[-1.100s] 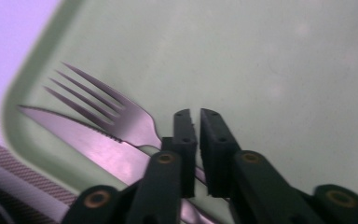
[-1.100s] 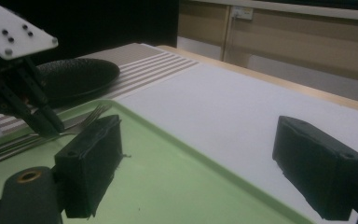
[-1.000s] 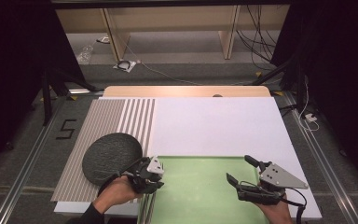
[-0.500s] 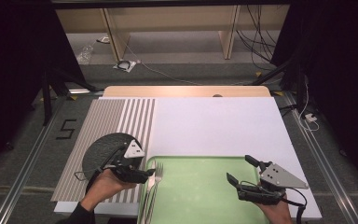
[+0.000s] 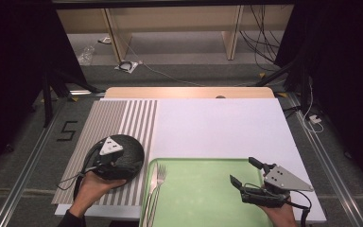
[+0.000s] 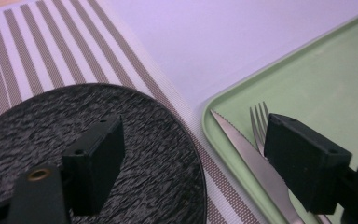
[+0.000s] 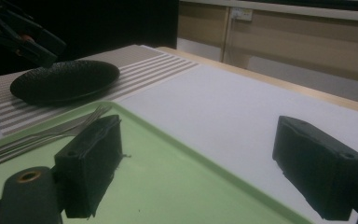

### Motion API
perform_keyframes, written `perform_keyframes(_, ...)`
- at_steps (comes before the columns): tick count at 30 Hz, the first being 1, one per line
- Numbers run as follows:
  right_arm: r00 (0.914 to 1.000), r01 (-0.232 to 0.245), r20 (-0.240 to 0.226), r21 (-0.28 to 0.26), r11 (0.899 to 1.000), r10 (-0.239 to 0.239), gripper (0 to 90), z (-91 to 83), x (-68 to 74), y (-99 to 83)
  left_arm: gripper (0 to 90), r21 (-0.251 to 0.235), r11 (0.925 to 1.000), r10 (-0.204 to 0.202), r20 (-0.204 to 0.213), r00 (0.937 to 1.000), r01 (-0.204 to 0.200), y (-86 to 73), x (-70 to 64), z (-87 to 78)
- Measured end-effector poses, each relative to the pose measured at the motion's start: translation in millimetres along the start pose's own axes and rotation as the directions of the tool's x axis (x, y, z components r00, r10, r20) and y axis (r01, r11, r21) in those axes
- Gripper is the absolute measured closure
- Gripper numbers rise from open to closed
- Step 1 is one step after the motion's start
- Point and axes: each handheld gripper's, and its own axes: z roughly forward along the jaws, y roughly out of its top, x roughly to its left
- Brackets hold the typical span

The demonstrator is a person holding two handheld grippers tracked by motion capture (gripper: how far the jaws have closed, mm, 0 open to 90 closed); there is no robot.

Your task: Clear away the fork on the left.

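Left gripper [image 5: 111, 158] now hovers above the black plate [image 5: 131, 150], jaws spread wide and holding nothing; 1 second ago it was at the left edge of the green tray [image 5: 208, 163], beside the fork [image 5: 157, 178] and knife [image 6: 256, 170]. The cutlery lies inside the tray along its left rim. The plate rests on the striped mat [image 5: 123, 118], just beside the tray. I judge the plate is the next thing to pick. Right gripper [image 5: 246, 182] waits over the tray's right part, also spread and empty.
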Motion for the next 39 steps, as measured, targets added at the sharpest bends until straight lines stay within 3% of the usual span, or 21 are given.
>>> perform_keyframes(13, 1.0000, 0.002, 0.000, 0.000, 1.000, -0.002, 16.5, 0.2, 0.2, 0.1, 19.5, -0.032, 0.9969, -0.073, -0.039, 0.9965, 0.072, -10.6, 13.1, -9.8)
perform_keyframes(25, 1.0000, 0.001, 0.001, 0.000, 1.000, -0.001, 16.5, 0.3, 0.4, -0.1, 19.1, -0.055, 0.9843, -0.171, -0.065, 0.9831, 0.168, -25.3, 21.2, -14.0)
perform_keyframes(28, 1.0000, 0.002, 0.001, -0.002, 1.000, -0.002, 16.5, 0.6, 0.5, -0.2, 19.1, -0.071, 0.9800, -0.192, -0.088, 0.9774, 0.186, -27.9, 23.6, -16.8)
perform_keyframes(31, 1.0000, 0.002, 0.000, 0.001, 1.000, -0.002, 16.5, 0.3, 0.9, 0.0, 18.8, -0.072, 0.9790, -0.200, -0.152, 0.9680, 0.191, -30.5, 24.8, -18.3)
perform_keyframes(35, 1.0000, 0.002, 0.001, 0.002, 1.000, -0.002, 16.5, 0.3, 1.0, 0.1, 18.3, -0.070, 0.9686, -0.246, -0.152, 0.9571, 0.238, -35.2, 30.3, -18.7)
perform_keyframes(39, 1.0000, 0.001, 0.000, 0.002, 1.000, -0.001, 16.5, 0.4, 0.8, 0.0, 18.1, -0.074, 0.9625, -0.270, -0.167, 0.9483, 0.261, -38.0, 33.1, -19.9)
